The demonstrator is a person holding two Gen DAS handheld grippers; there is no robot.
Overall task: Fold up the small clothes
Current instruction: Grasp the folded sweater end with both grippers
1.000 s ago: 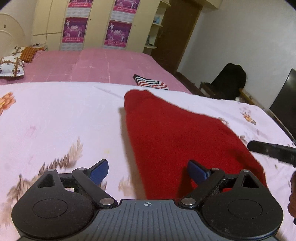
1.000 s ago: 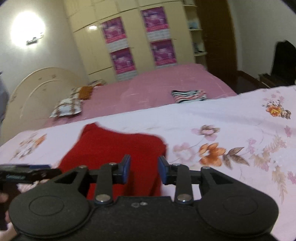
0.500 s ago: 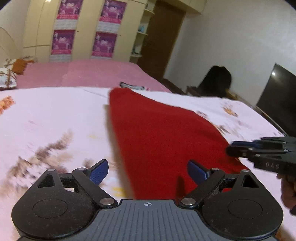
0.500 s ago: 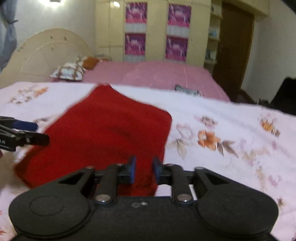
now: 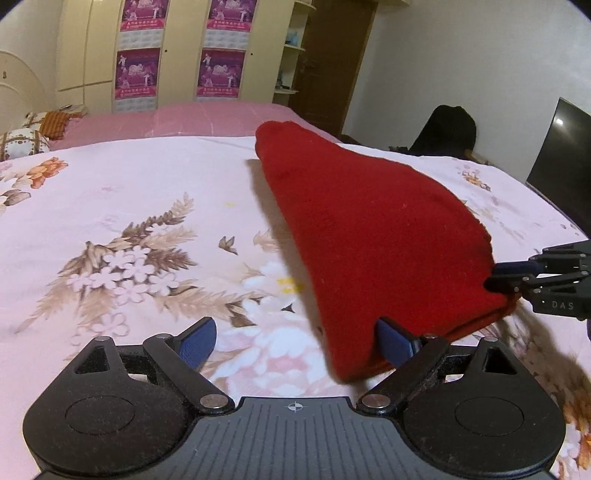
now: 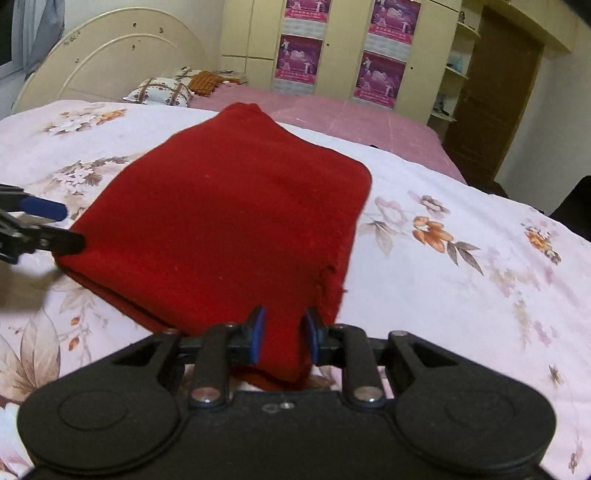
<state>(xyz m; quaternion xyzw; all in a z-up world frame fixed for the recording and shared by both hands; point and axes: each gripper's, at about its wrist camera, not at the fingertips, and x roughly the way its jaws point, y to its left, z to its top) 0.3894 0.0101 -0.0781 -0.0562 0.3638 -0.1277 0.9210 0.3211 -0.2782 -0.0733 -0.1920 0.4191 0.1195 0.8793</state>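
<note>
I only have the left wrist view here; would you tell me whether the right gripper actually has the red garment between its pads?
Observer: Yes. In the right wrist view, the right gripper has a near corner of the red garment bunched between its blue pads, filling the narrow gap.
Operator: Thank you. How does my left gripper look from that side?
Observer: The left gripper is at the garment's other near corner. One black fingertip meets the folded edge, and the blue-padded finger stands clear of the cloth.

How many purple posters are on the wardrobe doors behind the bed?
4, in a two-by-two block on the cream wardrobe: upper left, lower left, upper right, lower right. More may be hidden beyond the frame.
</note>
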